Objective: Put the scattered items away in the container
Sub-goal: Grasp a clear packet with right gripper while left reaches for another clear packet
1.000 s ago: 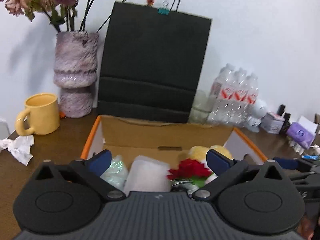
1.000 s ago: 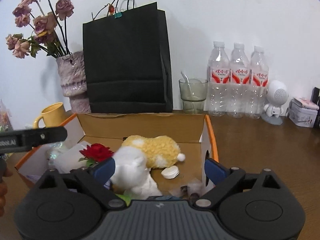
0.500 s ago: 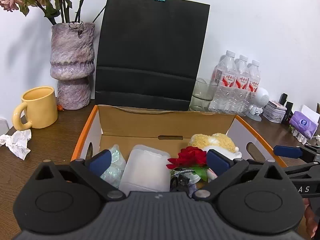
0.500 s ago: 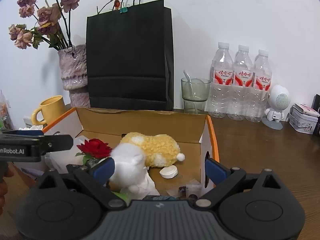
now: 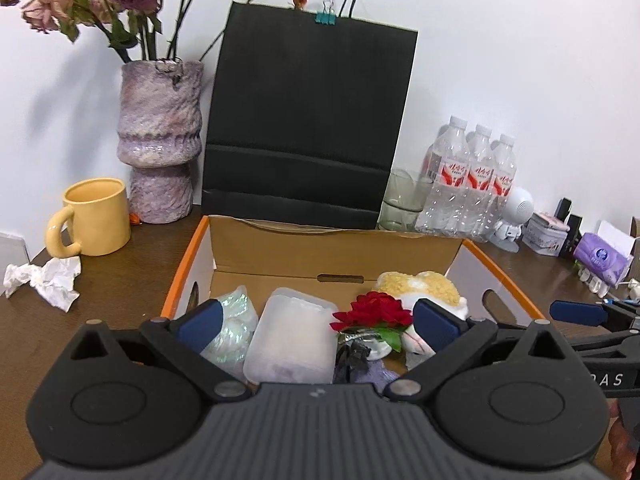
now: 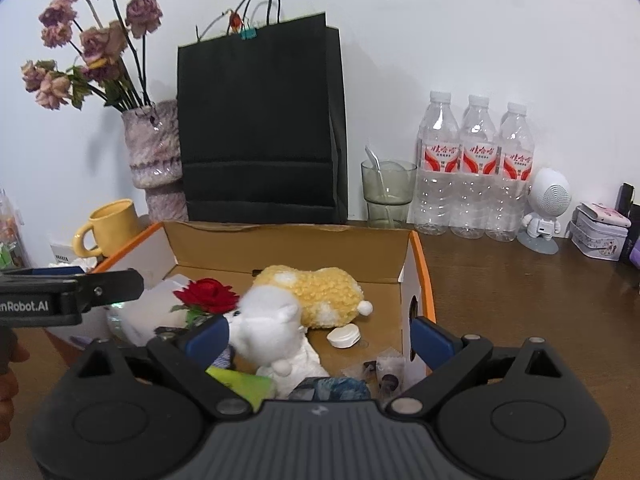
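An orange-rimmed cardboard box (image 5: 332,246) (image 6: 288,246) stands in front of me, holding a red rose (image 5: 372,312) (image 6: 208,294), a yellow plush (image 5: 416,284) (image 6: 316,290), a white plush (image 6: 272,326), a translucent plastic tub (image 5: 294,336), a shiny wrapped bundle (image 5: 236,320) and a small white cap (image 6: 343,336). My left gripper (image 5: 320,326) hovers open over the box's near left part with nothing between its fingers. My right gripper (image 6: 322,334) hovers open over the near right part, likewise empty. Each gripper shows at the edge of the other's view.
Behind the box stand a black paper bag (image 5: 308,120), a purple vase (image 5: 160,140) of dried flowers, a glass (image 6: 388,192) and three water bottles (image 6: 476,172). A yellow mug (image 5: 94,218) and crumpled tissue (image 5: 48,280) lie left; a white speaker figure (image 6: 546,210) and tins right.
Both grippers have risen and drawn back a little from the box, so more of its inside shows. Both stay open and empty; the box's contents have not moved.
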Tool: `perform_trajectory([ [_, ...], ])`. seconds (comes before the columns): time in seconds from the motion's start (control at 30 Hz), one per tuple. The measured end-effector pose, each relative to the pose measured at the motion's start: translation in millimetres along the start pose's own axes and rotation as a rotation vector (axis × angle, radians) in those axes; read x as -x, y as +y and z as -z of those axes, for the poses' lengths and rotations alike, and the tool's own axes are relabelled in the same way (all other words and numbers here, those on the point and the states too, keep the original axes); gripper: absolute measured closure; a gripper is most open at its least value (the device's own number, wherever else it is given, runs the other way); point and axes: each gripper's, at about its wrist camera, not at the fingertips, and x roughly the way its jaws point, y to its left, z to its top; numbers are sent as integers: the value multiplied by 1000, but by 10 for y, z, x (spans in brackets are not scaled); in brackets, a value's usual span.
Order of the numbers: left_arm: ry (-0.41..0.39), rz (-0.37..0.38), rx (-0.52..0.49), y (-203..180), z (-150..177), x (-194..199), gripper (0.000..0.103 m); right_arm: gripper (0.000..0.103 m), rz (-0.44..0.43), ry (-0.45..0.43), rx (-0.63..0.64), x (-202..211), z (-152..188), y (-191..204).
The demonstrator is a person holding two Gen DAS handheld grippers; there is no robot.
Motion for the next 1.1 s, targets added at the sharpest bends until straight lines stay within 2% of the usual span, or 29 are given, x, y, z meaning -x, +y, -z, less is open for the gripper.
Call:
perform_trajectory([
  [0.27, 6, 2, 24, 69, 265, 631, 0, 5, -13, 5, -18, 500, 239, 124],
  [0.6, 79, -42, 38, 283, 970, 1508, 0, 6, -37, 58, 4, 1268, 938, 450],
  [0.93, 119, -65, 45, 338, 1491, 2084, 0, 18, -181, 130, 96, 1752, 1550, 926],
  [1.1, 131, -69, 45, 332, 1626, 2220, 0, 31, -239, 157, 125, 1829, 1705, 1119],
])
